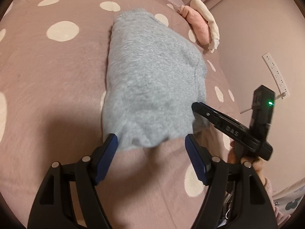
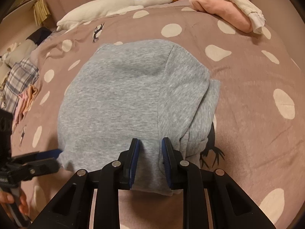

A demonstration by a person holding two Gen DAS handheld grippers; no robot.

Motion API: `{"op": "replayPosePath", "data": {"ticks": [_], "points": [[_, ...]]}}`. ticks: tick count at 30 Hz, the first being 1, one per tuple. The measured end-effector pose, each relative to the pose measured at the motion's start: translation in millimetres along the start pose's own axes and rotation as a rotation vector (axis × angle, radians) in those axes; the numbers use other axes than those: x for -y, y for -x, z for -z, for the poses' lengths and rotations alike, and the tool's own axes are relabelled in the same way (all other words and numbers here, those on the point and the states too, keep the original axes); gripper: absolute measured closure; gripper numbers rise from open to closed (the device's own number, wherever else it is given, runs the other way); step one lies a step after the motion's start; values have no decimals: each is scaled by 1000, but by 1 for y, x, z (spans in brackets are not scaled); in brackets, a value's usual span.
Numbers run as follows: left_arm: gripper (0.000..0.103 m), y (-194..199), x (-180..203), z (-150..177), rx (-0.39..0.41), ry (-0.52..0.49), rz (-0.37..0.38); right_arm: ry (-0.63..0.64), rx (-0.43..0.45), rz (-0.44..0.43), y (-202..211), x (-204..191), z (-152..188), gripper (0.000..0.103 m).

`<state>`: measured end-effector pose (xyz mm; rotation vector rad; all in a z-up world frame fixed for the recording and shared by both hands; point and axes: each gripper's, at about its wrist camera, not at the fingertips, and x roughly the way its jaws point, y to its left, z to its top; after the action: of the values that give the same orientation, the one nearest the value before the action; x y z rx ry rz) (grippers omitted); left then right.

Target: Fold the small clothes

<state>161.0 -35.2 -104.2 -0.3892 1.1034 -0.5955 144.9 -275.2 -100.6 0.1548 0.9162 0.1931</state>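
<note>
Right tongs (image 2: 150, 147) pinch the near hem of the grey garment (image 2: 124, 99); left tongs (image 1: 151, 143) stand spread at its edge. It lies on a pink dotted bed (image 2: 247, 99), with a plush goose (image 2: 114, 3) and folded clothes (image 2: 225, 7) far off.

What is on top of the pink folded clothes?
A cream folded garment lies across the pink folded clothes, on the dotted bedcover. What is underneath the pink pile is covered.

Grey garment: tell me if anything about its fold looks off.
The grey garment is folded unevenly: on its right side a lower layer sticks out past the top layer, and the near right corner is bunched.
</note>
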Motion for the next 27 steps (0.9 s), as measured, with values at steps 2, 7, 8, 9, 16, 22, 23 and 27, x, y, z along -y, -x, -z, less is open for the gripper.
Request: {"op": "replayPosePath", "data": {"ticks": [2,7,8,9,16,22,23,27], "points": [[29,9,-1,4,10,-2,5,-16,7,-7,0,1,1,80],[28,28,-10,7,38,0,-22,-43,21,-24,1,4,4,80],[28,31,-11,6,44,3,-20,-43,21,-26,1,4,4,80],[27,31,-12,6,50,5,-18,-43,20,-27,1,5,4,80],[27,30,-20,0,70,20,-25,-49,26,-33,1,5,4,80],[27,22,-19,-2,69,7,-25,-81,42,-67,1,10,5,80],[27,22,-18,-3,72,4,-23,-83,43,-70,1,11,6,80],[27,20,-10,-16,88,-30,-26,-96,48,-90,1,14,6,80]]}}
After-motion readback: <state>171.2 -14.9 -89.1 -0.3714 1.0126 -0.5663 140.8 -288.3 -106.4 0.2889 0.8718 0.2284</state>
